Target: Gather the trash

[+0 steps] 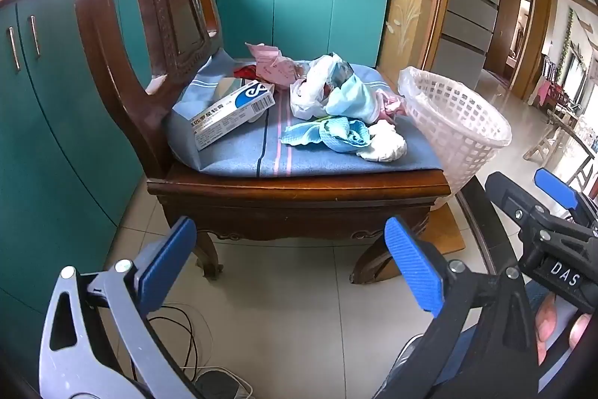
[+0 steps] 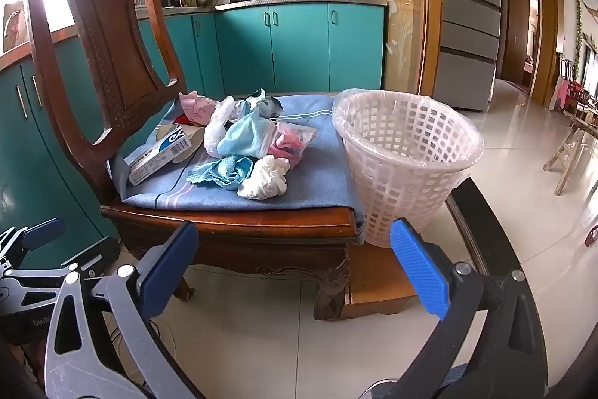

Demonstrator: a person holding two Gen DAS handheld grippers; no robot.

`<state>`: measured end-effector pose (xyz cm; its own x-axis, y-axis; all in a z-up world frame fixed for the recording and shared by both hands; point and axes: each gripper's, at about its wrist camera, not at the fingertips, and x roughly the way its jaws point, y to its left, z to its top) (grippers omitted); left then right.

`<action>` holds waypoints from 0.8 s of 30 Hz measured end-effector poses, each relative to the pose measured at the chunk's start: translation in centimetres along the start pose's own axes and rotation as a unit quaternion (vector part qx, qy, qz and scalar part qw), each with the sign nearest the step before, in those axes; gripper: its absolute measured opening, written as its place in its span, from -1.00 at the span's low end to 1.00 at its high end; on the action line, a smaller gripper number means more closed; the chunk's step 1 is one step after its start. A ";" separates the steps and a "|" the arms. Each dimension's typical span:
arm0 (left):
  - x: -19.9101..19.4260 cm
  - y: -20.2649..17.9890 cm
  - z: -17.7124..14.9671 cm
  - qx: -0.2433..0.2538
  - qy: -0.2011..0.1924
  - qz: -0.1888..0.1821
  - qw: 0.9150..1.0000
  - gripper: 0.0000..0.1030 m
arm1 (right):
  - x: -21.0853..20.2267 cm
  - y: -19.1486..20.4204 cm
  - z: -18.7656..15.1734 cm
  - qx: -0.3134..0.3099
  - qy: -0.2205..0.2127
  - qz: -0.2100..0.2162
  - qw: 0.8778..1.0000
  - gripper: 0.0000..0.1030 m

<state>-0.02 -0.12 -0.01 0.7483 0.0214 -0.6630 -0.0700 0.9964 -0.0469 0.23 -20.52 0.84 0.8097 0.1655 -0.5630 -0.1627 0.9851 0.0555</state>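
The left gripper (image 1: 295,264) is tilting downward with its jaws standing wide and nothing between them. The right gripper (image 2: 299,268) is doing likewise, while fingers (image 1: 547,328) are wrapping its handle

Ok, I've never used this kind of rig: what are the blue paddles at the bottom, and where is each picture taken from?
Each picture comes from a camera on one hand-held gripper, looking along its blue-padded fingers. The left hand-held gripper and right hand-held gripper are both open and hold nothing. Ahead, a carved wooden chair with a blue striped cushion carries the trash: a white medicine box, crumpled blue cloth, a white tissue wad and plastic bags. A white lattice wastebasket stands beside it.
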 end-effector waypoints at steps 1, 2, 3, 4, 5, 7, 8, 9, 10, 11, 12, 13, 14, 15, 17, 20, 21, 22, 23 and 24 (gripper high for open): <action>0.0 0.0 0.0 0.000 0.000 0.001 1.000 0.95 | 0.0 0.0 0.0 0.000 0.001 0.001 1.000 0.95; 0.0 0.0 0.0 0.000 0.000 0.001 1.000 0.95 | -0.1 0.0 0.0 0.000 0.001 0.001 1.000 0.95; 0.0 0.0 0.0 0.000 0.000 0.000 1.000 0.95 | 0.0 0.0 0.0 0.000 0.001 0.000 1.000 0.95; 0.0 0.0 0.0 0.000 0.000 0.000 1.000 0.95 | -0.1 0.0 0.0 0.000 0.000 0.000 1.000 0.95; 0.0 0.0 0.0 0.001 0.000 0.000 1.000 0.95 | -0.1 0.0 0.0 0.001 0.001 0.001 1.000 0.95; 0.0 -0.1 0.0 0.001 0.000 0.000 1.000 0.95 | 0.0 0.0 0.0 0.001 0.001 0.001 1.000 0.95; 0.0 -0.1 -0.1 0.001 0.000 0.000 1.000 0.95 | -0.1 0.0 0.0 0.001 0.001 0.001 1.000 0.95; 0.0 -0.1 -0.1 0.001 0.000 0.000 1.000 0.95 | -0.1 0.0 0.0 0.001 0.001 0.001 1.000 0.95; 0.0 -0.1 0.0 0.001 0.000 0.000 1.000 0.95 | -0.1 0.0 0.0 0.001 0.000 0.001 1.000 0.95; 0.0 -0.1 -0.1 0.001 0.000 0.001 1.000 0.95 | -0.1 0.0 -0.1 0.001 0.001 0.001 1.000 0.95; 0.0 -0.1 -0.1 0.002 0.000 0.001 1.000 0.95 | 0.0 0.0 0.0 0.001 0.001 0.001 1.000 0.95; 0.0 -0.1 0.0 0.001 0.000 0.000 1.000 0.95 | -0.1 0.0 -0.1 0.001 0.001 0.001 1.000 0.95; -0.1 -0.2 -0.1 0.002 0.000 0.000 1.000 0.95 | -0.1 0.1 -0.1 0.001 0.001 0.000 1.000 0.95; 0.0 -0.2 -0.1 0.002 0.001 0.000 1.000 0.95 | -0.1 0.1 -0.1 0.001 0.001 0.000 1.000 0.95; 0.0 -0.2 -0.1 0.002 0.000 0.000 1.000 0.95 | 0.0 0.0 -0.1 0.001 0.001 0.001 1.000 0.95; 0.0 -0.2 -0.1 0.002 0.001 0.000 1.000 0.95 | -0.1 0.1 -0.1 0.001 0.001 0.001 1.000 0.95; 0.0 -0.3 -0.1 0.003 0.001 0.000 1.000 0.95 | 0.0 0.1 0.0 0.001 0.001 0.001 1.000 0.95; -0.1 -0.4 -0.2 0.003 0.001 0.000 1.000 0.95 | 0.0 0.1 0.0 0.002 0.001 0.000 1.000 0.95; -0.1 -0.4 -0.2 0.003 0.000 0.000 1.000 0.95 | -0.1 0.0 -0.1 0.002 0.001 0.001 1.000 0.95; -0.1 -0.4 -0.2 0.002 0.001 0.000 1.000 0.95 | 0.0 -0.1 -0.1 0.002 0.001 0.000 1.000 0.95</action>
<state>-0.16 -0.50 -0.07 0.7470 0.0206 -0.6645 -0.0667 0.9968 -0.0441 0.17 -20.64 0.76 0.8086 0.1664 -0.5643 -0.1609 0.9851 0.0599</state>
